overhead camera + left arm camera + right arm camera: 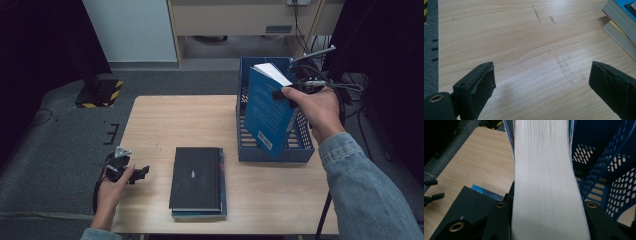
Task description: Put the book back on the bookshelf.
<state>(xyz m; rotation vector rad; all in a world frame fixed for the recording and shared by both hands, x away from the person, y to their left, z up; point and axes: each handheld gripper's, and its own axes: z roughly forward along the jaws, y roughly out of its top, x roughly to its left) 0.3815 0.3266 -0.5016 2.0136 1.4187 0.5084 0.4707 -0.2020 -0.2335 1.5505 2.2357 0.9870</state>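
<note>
My right claw [286, 93] is squeezing a thick blue paperback book [266, 111]. The jaws press on both covers, and in the right gripper view the white page edges [546, 182] run up between them. The book is up in the air and tilted. Its low corner hangs over the near part of the blue plastic basket with holes in its walls [302, 145], and its top leans to the right. I cannot tell if that corner touches the basket. The basket sits on the right side of the light wooden table [165, 120], toward the far edge.

My left claw [131, 173] is at the near left of the table, low over the wood. Its two black jaws stand wide apart, with bare table between them. It is holding nothing.

Between my two hands, near the middle of the table, lies a black flat book [196, 177]. It rests on top of another book with a blue-green cover [223, 200] that peeks out on the right and near sides. In the left gripper view, this stack [621, 27] sits at the far right, well apart from the left claw.
</note>
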